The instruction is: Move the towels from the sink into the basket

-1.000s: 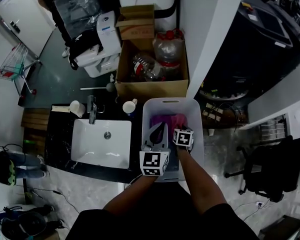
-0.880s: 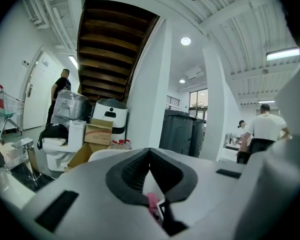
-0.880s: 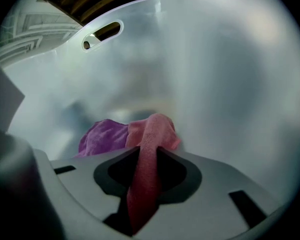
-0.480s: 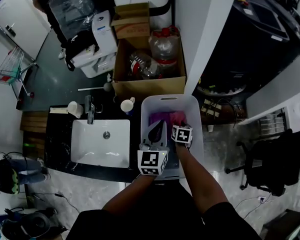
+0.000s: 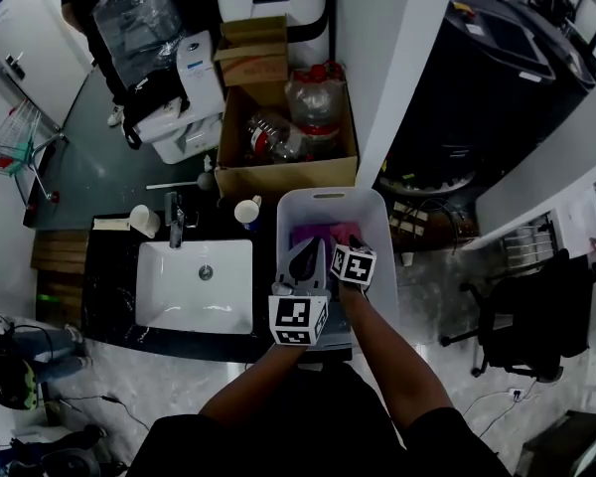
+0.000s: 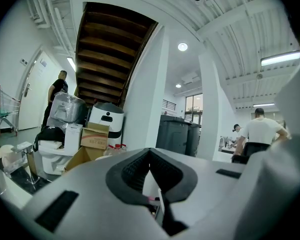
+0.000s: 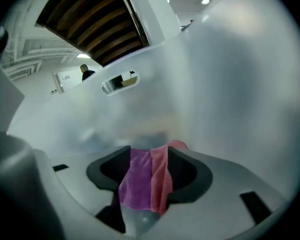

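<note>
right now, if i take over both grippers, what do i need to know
Left gripper: shut, nothing seen in it, by the white plastic basket's left wall.
Right gripper: open, jaws just been opening; purple and pink cloth towels show between them, unpinched.
Towels lie in the basket; the white rectangular sink shows none.
Done: transfer, it seems. Left: lift both grippers clear.

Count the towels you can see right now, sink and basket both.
2: a purple towel and a pink towel, side by side in the basket. The sink shows none. More may be hidden under them.
</note>
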`<state>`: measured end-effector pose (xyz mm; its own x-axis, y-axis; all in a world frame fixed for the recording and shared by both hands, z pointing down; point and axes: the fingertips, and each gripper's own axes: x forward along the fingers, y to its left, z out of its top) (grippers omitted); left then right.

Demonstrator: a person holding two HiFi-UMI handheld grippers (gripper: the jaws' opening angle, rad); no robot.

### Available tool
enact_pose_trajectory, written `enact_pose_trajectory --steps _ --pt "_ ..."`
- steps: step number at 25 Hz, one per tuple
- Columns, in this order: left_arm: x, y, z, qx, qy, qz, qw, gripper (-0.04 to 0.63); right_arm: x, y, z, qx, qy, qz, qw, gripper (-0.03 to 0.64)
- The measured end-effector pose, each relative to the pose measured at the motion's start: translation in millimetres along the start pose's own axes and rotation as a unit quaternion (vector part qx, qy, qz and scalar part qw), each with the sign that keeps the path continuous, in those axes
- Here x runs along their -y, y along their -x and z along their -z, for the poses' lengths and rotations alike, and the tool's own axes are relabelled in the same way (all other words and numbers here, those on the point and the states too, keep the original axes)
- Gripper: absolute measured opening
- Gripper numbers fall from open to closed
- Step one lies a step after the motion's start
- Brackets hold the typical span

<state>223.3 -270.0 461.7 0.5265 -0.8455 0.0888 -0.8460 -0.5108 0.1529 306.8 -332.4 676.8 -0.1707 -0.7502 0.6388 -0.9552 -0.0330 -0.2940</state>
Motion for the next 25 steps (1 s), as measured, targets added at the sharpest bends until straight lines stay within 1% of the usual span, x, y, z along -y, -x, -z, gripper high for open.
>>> enact_pose_trajectory --steps 5,7,9,11,13,16,19,21,23,25 --pt "1 15 -3 -0.001 0.008 0.001 1.0000 0.003 -40 37 -31 0.047 -0.021 -0.043 0.998 0.233" --pt "-1 24 -9 0.005 0.007 0.003 1.0000 0.003 -53 56 -43 0.070 -0.025 -0.051 0.996 0.233" --pt "-3 31 -13 0.010 0.006 0.008 0.9999 0.003 -64 74 -54 0.099 0.005 -0.047 0.994 0.233" --pt "-6 38 -16 0.012 0.005 0.012 0.9999 0.003 -70 92 -62 0.129 0.059 -0.030 0.989 0.230" --pt "-8 47 -19 0.014 0.003 0.016 0.9998 0.003 -77 107 -65 0.150 0.101 -0.018 0.983 0.218" --pt "-12 58 -24 0.021 -0.007 0.029 0.9993 0.003 -87 128 -65 0.173 0.135 -0.008 0.976 0.209" --pt "-16 70 -28 0.026 -0.010 0.040 0.9988 0.003 -95 150 -65 0.194 0.140 -0.002 0.971 0.181" --pt "-19 79 -30 0.027 -0.003 0.047 0.9985 0.003 -99 165 -66 0.207 0.131 -0.002 0.970 0.175" --pt "-19 90 -35 0.031 -0.005 0.061 0.9976 0.003 -103 182 -67 0.222 0.120 -0.001 0.968 0.173" --pt "-18 99 -42 0.039 -0.011 0.080 0.9960 0.003 -109 201 -72 0.242 0.115 0.000 0.963 0.133"
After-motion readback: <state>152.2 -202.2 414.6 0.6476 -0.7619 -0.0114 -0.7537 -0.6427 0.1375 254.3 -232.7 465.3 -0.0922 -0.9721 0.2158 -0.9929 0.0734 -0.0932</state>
